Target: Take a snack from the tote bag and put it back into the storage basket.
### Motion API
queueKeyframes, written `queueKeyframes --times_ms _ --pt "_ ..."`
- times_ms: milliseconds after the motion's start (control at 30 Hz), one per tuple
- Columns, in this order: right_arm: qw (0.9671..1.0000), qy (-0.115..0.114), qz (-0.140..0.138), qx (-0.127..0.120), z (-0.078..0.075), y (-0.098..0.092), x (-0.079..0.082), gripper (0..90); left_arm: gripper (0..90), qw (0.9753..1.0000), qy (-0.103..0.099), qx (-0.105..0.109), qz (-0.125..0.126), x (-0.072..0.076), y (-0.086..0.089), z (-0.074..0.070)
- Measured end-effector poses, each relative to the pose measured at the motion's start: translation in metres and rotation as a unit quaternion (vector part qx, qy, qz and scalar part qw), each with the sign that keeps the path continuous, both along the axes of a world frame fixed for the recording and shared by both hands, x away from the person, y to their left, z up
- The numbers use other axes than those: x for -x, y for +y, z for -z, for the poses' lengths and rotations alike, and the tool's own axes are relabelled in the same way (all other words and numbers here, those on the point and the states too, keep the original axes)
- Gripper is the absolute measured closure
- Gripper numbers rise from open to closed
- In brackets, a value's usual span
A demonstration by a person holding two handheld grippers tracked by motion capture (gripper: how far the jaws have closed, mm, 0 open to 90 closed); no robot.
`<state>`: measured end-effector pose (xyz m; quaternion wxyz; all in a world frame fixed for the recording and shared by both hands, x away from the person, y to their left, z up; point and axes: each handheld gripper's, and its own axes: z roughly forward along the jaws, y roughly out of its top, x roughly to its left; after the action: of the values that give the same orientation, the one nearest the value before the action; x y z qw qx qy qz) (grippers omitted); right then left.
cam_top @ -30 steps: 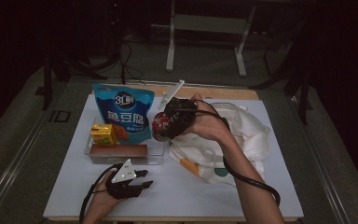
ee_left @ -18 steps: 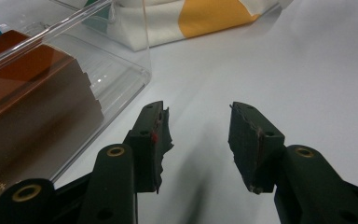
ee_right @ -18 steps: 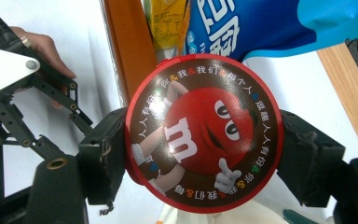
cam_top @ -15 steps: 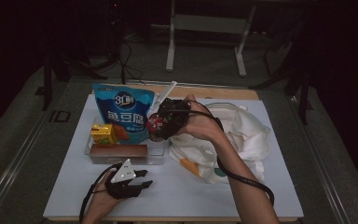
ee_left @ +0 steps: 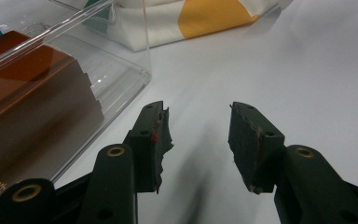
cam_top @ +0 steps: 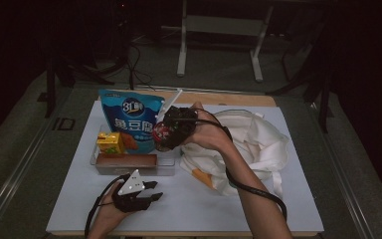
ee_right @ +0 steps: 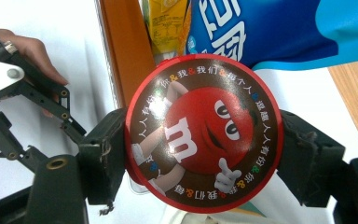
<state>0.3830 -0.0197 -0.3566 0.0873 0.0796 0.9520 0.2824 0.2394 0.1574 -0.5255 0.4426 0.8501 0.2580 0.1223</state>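
Midway: round candy tin (ee_right: 204,133) clamped in right gripper (cam_top: 171,133) above clear tray (cam_top: 166,162), not yet set down; left gripper (ee_left: 198,140) wide open, empty.

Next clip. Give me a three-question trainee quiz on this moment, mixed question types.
1. True or false: the left gripper holds the yellow juice carton.
2. The right gripper clamps: A) blue snack bag B) round red-rimmed candy tin C) white cloth tote bag
3. What long brown item lies in the clear plastic tray?

Key
1. False; its jaws are open and empty over the white table.
2. B
3. A brown rectangular box.
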Motion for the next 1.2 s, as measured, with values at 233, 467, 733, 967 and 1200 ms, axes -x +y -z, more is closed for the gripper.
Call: queueKeyframes --times_ms 233,467,733,967,1200 --pt "0.9999 0.008 0.008 0.003 0.006 0.003 -0.003 25.8 56.0 1.0 0.001 0.001 0.0 0.0 0.0 0.0" --pt "0.9998 0.011 0.013 0.005 0.012 0.006 -0.005 25.8 56.0 1.0 0.001 0.0 0.001 0.0 0.0 0.0" --pt "0.9997 0.016 0.021 0.003 0.018 0.007 -0.007 25.8 56.0 1.0 0.001 0.0 0.003 0.0 -0.001 0.001" --pt "0.9995 0.014 0.025 0.009 0.024 0.009 -0.009 25.8 56.0 1.0 0.001 0.0 0.002 0.0 0.0 0.0" --pt "0.9993 0.018 0.032 0.01 0.028 0.011 -0.01 25.8 56.0 1.0 0.0 0.0 0.002 0.0 0.0 0.0"
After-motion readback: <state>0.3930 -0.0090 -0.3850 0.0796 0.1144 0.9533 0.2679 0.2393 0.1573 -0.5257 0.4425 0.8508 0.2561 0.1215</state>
